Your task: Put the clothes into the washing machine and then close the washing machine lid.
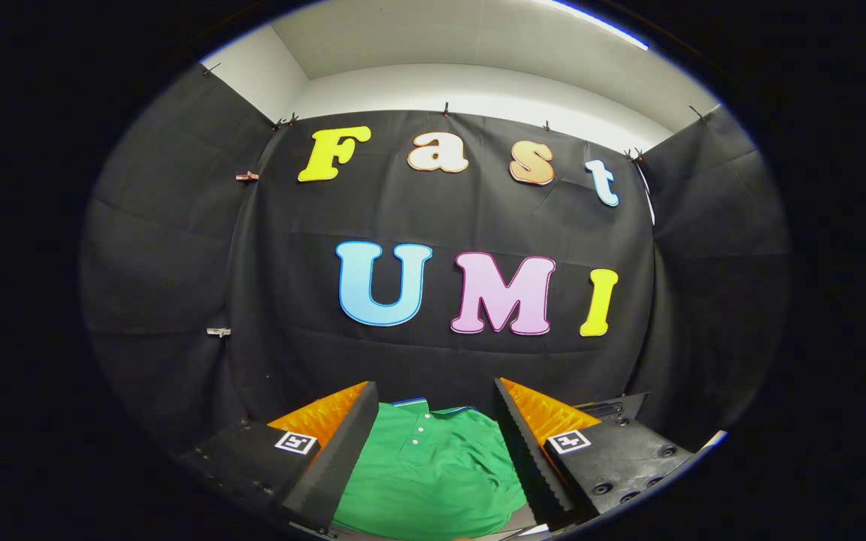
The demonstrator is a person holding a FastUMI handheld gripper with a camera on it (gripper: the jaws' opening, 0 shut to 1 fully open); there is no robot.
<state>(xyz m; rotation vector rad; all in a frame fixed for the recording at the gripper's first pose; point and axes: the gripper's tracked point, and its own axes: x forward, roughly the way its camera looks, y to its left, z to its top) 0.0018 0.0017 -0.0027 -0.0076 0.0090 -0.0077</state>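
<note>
Gripper (433,421) poised above a green polo shirt, fingers spread and holding nothing.

The green knitted polo shirt (429,469), with a buttoned placket and a dark-edged collar, lies flat and slightly rumpled on a pale surface. It shows in the gap between the two fingers and below them, its collar end lying just short of the fingertips. Neither finger appears to touch the shirt, so I judge the pick-up has not begun. The black cloth wall (177,248) rises close beyond the shirt's collar. The risk from here: closing on a single thin layer near the collar could pinch only a fold, which might slip out in the lift, or the trailing hem could drag and catch on the way to the washing machine.
</note>
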